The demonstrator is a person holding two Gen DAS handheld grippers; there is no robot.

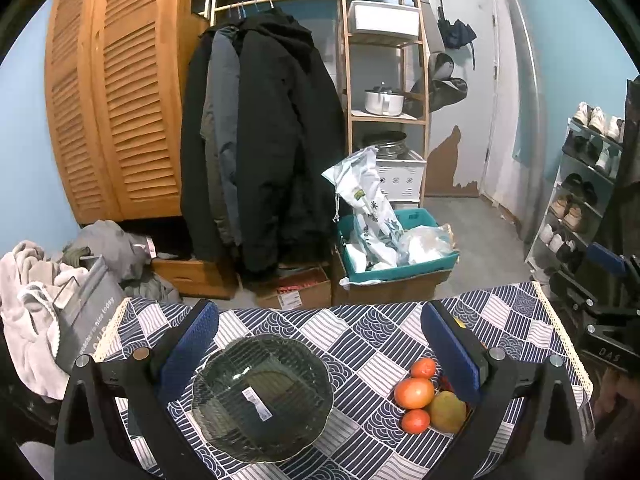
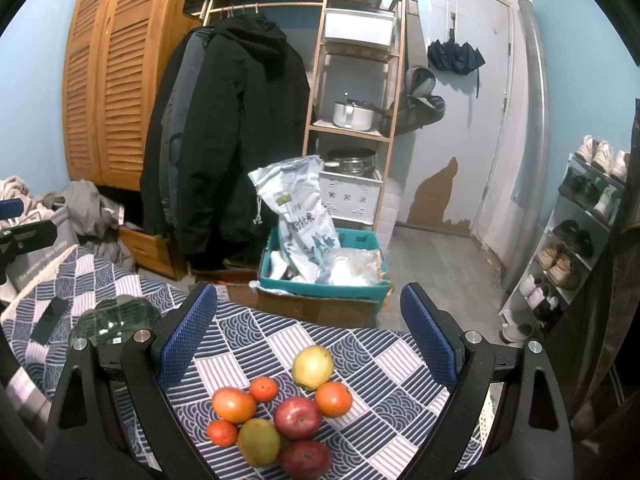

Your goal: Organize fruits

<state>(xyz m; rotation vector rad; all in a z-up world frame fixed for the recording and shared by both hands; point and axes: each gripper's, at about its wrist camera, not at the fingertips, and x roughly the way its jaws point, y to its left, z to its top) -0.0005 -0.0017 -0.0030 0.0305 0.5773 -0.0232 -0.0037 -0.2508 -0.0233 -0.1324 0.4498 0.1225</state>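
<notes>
A dark green glass bowl (image 1: 262,396) with a white label inside sits empty on the patterned tablecloth, between the wide-apart fingers of my left gripper (image 1: 320,344). To its right lies a cluster of fruit (image 1: 430,398), partly hidden behind the right finger. In the right wrist view the whole cluster (image 2: 280,412) shows: two red apples (image 2: 297,417), a yellow-green pear (image 2: 312,367), a mango (image 2: 259,441), and several oranges and tomatoes. My right gripper (image 2: 310,328) hovers open above the fruit, holding nothing. The bowl (image 2: 116,318) is at the left there.
A black phone (image 2: 50,320) lies on the tablecloth (image 1: 360,332) left of the bowl. Beyond the table's far edge stand a teal crate (image 2: 324,280) with bags on a cardboard box, hanging coats, a wooden shelf and a shoe rack (image 2: 576,232).
</notes>
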